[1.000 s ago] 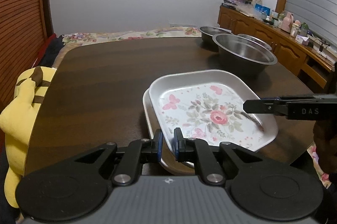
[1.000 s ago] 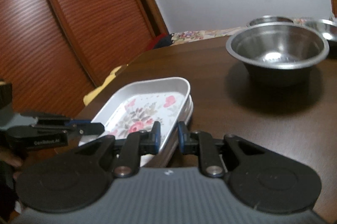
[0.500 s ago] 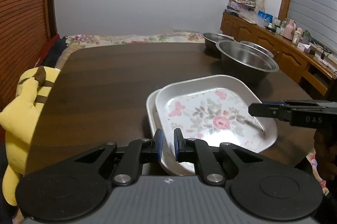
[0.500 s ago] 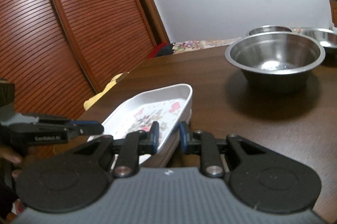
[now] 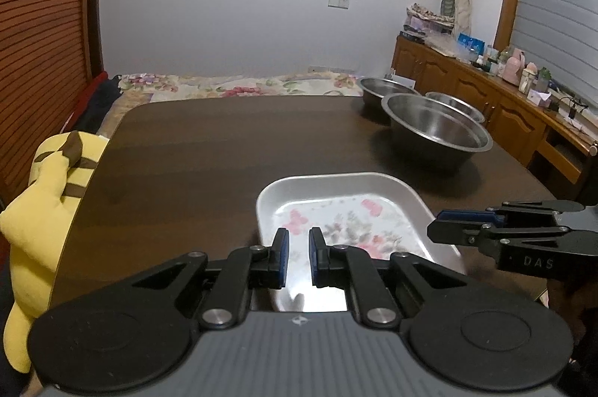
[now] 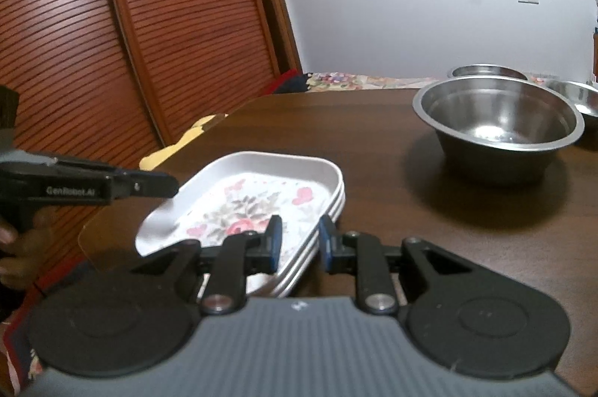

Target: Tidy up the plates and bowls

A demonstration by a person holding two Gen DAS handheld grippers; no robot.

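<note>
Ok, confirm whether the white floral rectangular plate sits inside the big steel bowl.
No, the white floral rectangular plate lies on the dark wooden table, apart from the big steel bowl.

The stacked plates [image 5: 336,188] lie on the worktop [image 5: 209,150] near its front edge, with the left gripper [image 5: 298,257] just before them and the right gripper [image 5: 441,227] at their right side. Behind and to the right of the plates stands a bowl [image 5: 435,132], with two more bowls [image 5: 385,90] behind it near the far edge. A plush toy [image 5: 48,180] leans at the worktop's left edge, a bed [image 5: 231,85] lies beyond the far edge, and a cabinet [image 5: 482,94] runs along the right.
</note>
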